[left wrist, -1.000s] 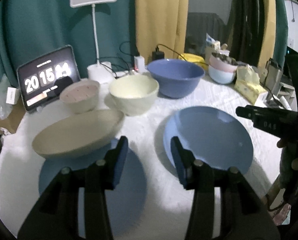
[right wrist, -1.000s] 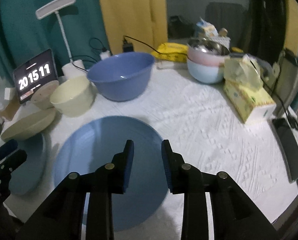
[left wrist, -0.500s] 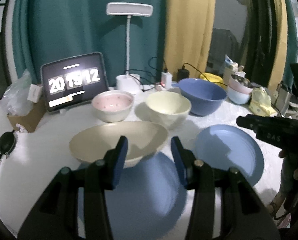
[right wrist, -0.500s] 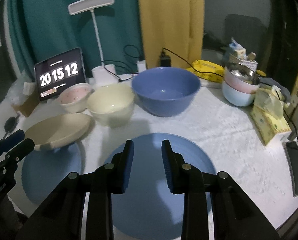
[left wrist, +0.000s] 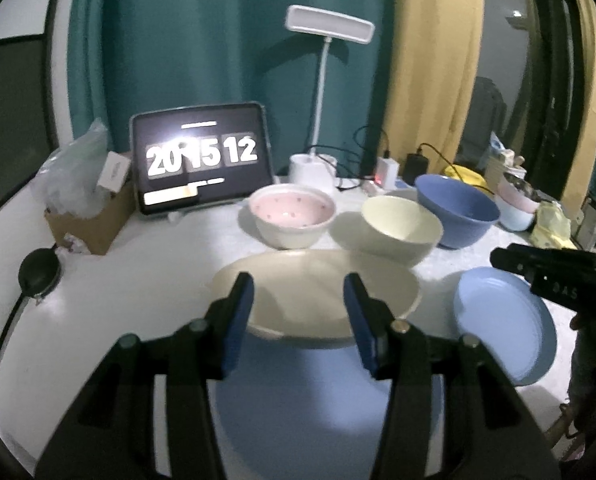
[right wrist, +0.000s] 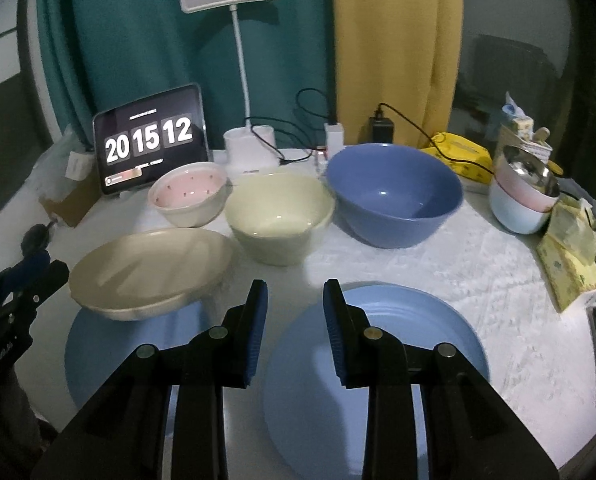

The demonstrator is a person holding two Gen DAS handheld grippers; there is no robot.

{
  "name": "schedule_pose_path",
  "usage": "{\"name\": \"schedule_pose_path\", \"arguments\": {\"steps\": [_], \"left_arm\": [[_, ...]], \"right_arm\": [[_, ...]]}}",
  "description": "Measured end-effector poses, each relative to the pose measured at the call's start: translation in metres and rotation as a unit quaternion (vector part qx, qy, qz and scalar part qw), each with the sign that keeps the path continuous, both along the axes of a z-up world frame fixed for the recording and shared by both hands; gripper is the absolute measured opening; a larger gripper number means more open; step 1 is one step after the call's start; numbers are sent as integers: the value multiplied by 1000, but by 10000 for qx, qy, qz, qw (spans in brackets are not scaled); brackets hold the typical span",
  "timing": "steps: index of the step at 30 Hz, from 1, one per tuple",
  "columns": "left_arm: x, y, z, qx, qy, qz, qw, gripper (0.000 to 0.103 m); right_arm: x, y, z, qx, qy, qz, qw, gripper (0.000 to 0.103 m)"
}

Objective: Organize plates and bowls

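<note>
Plates and bowls sit spread over white table (right wrist: 478,280). Shallow beige dish (right wrist: 150,276) rests tilted on far edge of left blue plate (right wrist: 110,356), near side of that plate bare. Right blue plate (right wrist: 382,360) lies flat just beside it, apart, nothing on it. Behind them a row: pink-inside dotted bowl (right wrist: 188,192), cream bowl (right wrist: 280,216), big blue bowl (right wrist: 392,192), all upright, cream close to both neighbours, touching or not can't tell. Stacked pastel bowls (right wrist: 522,200) with a metal one on top at far right. Left gripper (left wrist: 298,316) hovers over near rim of beige dish, jaws opening, medium gap; dish shows behind the gap but pads not pressing it, nothing held. Right gripper (right wrist: 294,320) hovers over left edge of right blue plate, jaws narrow-ish gap, empty. Back of table: tablet clock (right wrist: 150,140), white desk lamp (right wrist: 242,60), chargers and cables (right wrist: 334,132), yellow tissue pack (right wrist: 570,264) at right, cardboard box (left wrist: 94,224) at left.
</note>
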State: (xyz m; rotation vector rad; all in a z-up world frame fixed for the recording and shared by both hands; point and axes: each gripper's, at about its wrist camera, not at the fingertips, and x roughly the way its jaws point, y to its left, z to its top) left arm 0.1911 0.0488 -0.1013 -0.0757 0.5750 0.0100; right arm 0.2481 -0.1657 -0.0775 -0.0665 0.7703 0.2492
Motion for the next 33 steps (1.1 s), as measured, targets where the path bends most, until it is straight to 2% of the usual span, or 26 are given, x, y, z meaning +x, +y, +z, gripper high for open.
{"name": "schedule_pose_path", "arguments": {"steps": [6, 19, 33], "left_arm": [[4, 25, -4, -24, 25, 223, 9997, 58], [30, 62, -23, -166, 363, 446, 9982, 59], [63, 72, -39, -405, 649, 397, 9963, 59]], "right_arm": [[8, 23, -3, -18, 55, 170, 9998, 31], [29, 52, -13, -15, 236, 344, 9991, 32], [59, 73, -37, -20, 559, 532, 9970, 32]]}}
